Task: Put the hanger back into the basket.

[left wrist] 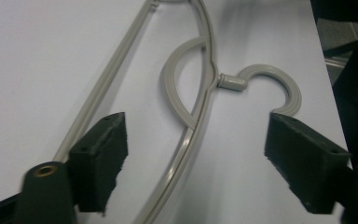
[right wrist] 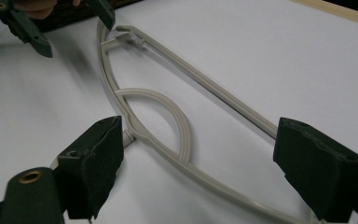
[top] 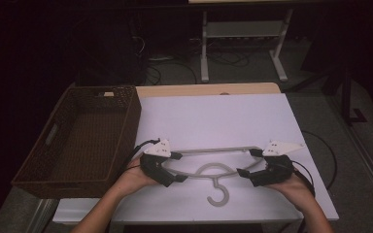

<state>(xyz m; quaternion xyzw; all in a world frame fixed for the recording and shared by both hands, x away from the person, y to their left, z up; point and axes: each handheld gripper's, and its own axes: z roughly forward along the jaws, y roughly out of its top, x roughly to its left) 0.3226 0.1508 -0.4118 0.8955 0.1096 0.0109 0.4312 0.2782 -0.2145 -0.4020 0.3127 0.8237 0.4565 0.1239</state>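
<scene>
High view: one hanger (top: 209,167), one basket (top: 85,136).

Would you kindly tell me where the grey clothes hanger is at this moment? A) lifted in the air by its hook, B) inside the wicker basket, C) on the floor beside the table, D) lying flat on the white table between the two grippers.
D: the hanger lies flat on the white table, with the left gripper and right gripper at its two ends, beside the basket.

Dim room, soft shadows, mild blur
</scene>
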